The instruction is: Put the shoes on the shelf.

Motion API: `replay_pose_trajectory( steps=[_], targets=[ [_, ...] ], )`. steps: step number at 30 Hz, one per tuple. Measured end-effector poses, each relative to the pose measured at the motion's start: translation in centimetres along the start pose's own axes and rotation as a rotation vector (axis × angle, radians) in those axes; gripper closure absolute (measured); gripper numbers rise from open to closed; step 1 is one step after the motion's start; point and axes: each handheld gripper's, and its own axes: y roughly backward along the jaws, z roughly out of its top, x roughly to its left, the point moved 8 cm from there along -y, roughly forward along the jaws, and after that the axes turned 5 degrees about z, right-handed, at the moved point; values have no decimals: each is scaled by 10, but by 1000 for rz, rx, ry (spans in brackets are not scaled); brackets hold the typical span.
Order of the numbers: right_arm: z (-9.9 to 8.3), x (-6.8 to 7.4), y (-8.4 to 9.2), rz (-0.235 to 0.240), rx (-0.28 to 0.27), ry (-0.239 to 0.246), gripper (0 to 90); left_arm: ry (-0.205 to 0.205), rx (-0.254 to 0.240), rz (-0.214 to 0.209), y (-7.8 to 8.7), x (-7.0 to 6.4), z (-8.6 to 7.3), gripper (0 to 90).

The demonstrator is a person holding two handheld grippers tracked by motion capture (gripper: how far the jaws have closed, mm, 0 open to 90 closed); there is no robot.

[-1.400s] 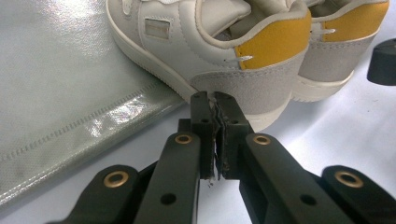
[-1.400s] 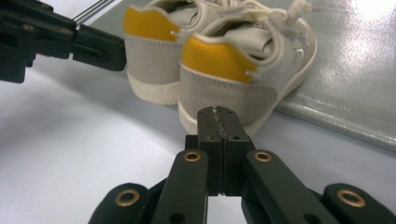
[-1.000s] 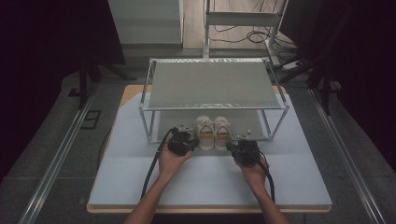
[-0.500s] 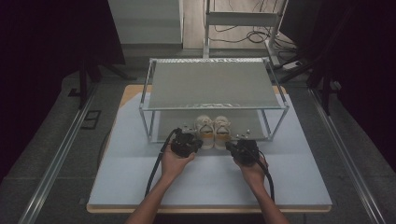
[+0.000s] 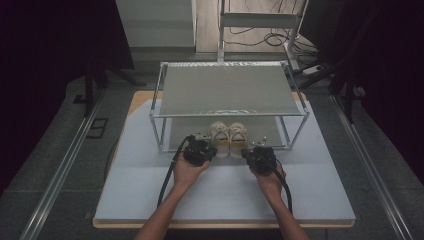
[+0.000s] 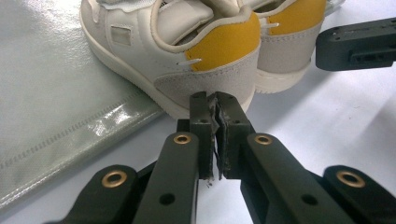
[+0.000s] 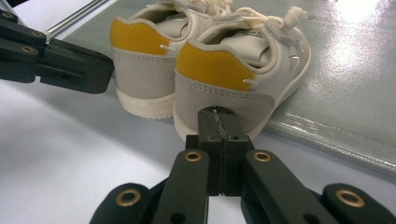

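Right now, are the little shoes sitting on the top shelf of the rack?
No, the pair of small cream sneakers stands low down under the metal rack's top shelf, with its heels poking out at the front.

left gripper (image 6: 215,100) black, brass rivets (jaws pad-lined) | right gripper (image 7: 219,119) alike | black cables

Cloth, suede-like panels and shiny sheet

We see cream shoes (image 7: 233,70) of smooth leather-like uppers with matt grey suede-like heels and yellow cloth collars; the shelf liner (image 6: 56,93) is glossy, stitched plastic-looking sheet; the rack (image 5: 159,117) frame looks metal; the jaws are matt black plastic.
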Motion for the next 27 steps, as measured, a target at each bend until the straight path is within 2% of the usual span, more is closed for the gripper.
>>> replay_pose_trajectory(
  steps=[8, 11, 16, 21, 24, 27],
  targets=[
    [5, -11, -1, -33, -18, -7, 894, -9, 4, -4, -4, -5, 3, 863],
    [7, -14, -4, -27, -20, -12, 893, -7, 5, -4, -4, -5, 3, 863],
    [8, -15, -9, -34, -29, -16, 894, -6, 2, -2, -6, -3, 4, 868],
    [4, -15, -10, -24, -12, -13, 895, -12, 10, 7, -6, -1, 6, 869],
    [4, -14, -12, -20, -5, -10, 895, -18, 8, 27, -6, 2, 7, 868],
    [3, -13, -14, -17, 0, -6, 895, -8, 7, 16, -7, 5, 8, 868]
  ],
)
